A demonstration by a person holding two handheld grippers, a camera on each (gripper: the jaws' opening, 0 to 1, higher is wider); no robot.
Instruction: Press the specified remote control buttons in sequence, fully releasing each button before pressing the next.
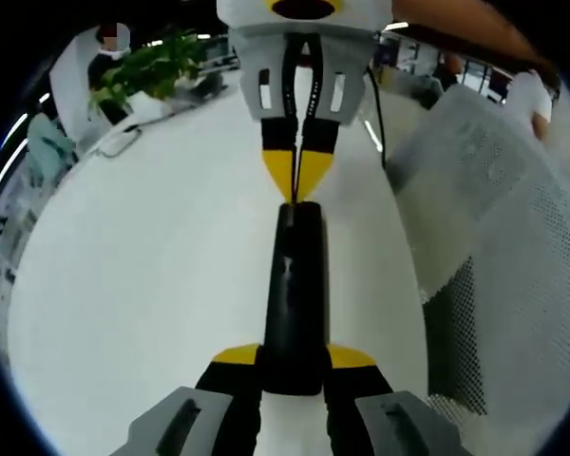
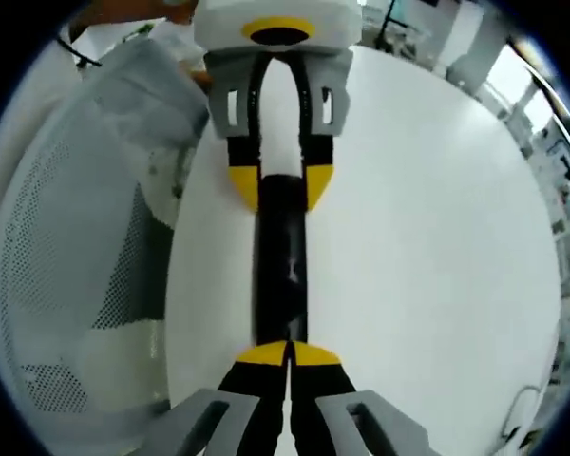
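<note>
In the left gripper view, the left gripper rises from the bottom, and its two yellow-tipped jaws are clamped on the near end of a black remote control, one jaw on each long side. The remote lies flat on the white tabletop, in its middle part, and points straight away from the camera. At the far end of the remote, the right gripper comes down from the top of the view. Its yellow tips are together, with almost no gap, and they touch the far end of the remote. Beside the remote, toward one edge of the tabletop, a person's white mesh sleeve is seen. Behind the far edge there is a green plant.

In the right gripper view, the right gripper rises from the bottom with its yellow tips pressed together, and they rest on the near end of the remote control. The left gripper stands at the far end and holds the remote between its jaws. The white tabletop spreads wide on one side of the remote. The mesh sleeve lies on the other side, near the remote but apart from it.
</note>
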